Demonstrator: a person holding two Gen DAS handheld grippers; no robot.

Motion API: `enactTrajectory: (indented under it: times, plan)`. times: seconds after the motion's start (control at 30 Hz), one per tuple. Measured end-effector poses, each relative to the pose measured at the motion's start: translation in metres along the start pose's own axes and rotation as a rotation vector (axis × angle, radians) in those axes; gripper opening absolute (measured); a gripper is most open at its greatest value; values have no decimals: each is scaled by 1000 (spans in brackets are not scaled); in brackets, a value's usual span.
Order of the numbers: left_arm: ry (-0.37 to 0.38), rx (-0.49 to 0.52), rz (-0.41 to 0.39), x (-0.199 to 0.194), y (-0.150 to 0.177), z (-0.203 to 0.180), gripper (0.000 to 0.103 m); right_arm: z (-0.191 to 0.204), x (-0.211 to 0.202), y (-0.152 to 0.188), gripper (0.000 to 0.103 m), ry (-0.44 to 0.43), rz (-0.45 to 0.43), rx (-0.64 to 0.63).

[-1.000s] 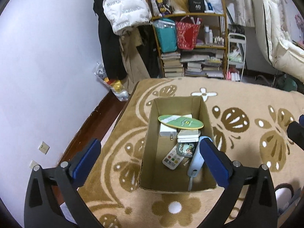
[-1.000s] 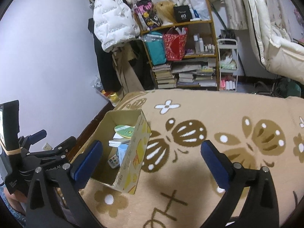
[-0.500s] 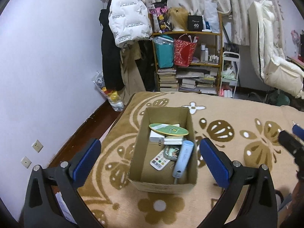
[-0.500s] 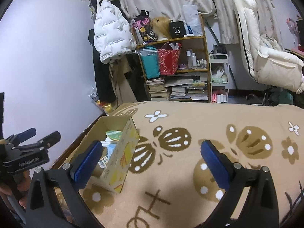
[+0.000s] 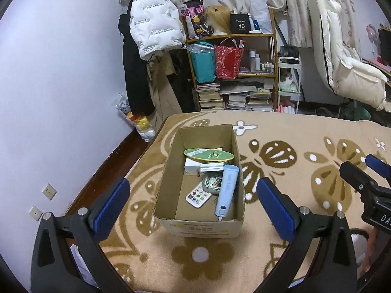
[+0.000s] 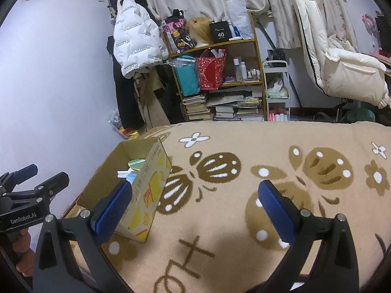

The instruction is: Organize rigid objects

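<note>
Grippers hovering, fingers spread wide, holding nothing.
Left gripper (image 5: 193,206) is facing the cardboard box (image 5: 168,193); right gripper (image 6: 195,207) is overlooking the blanket (image 6: 244,219).

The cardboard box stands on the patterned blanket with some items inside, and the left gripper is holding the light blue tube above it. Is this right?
Not quite. The left gripper is open and holds nothing. The left wrist view shows the light blue tube lying inside the cardboard box, along its right wall. The box does stand on the patterned blanket with items inside.
</note>
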State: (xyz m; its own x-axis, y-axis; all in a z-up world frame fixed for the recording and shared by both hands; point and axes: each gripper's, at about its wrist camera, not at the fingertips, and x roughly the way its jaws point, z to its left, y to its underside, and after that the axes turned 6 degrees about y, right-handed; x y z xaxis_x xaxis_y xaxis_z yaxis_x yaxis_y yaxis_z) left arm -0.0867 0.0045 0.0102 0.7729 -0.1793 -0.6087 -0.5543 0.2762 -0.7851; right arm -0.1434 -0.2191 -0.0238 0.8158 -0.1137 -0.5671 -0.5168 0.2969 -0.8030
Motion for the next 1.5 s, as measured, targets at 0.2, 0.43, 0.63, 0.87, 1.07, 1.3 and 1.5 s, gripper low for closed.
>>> enactTrajectory:
  times: [0.2, 0.43, 0.63, 0.87, 1.07, 1.3, 1.5]
  plan:
    - [-1, -21, 19, 6, 1, 4, 102, -1, 4, 2, 103, 7, 12, 2]
    - [-12, 2, 18, 7, 1, -1, 102, -1, 4, 2, 103, 7, 12, 2]
    - [-3, 7, 20, 7, 0, -1, 102, -1, 5, 2, 103, 6, 13, 3]
    - [-11, 9, 18, 7, 1, -1, 102, -1, 5, 2, 103, 8, 12, 3]
    - [-21, 1, 23, 7, 1, 3, 102, -2, 4, 1, 103, 7, 12, 2]
    - [-24, 8, 25, 8, 0, 3, 102, -1, 5, 1, 103, 8, 13, 2]
    - [-24, 4, 25, 8, 0, 3, 102, -2, 4, 1, 103, 7, 14, 3]
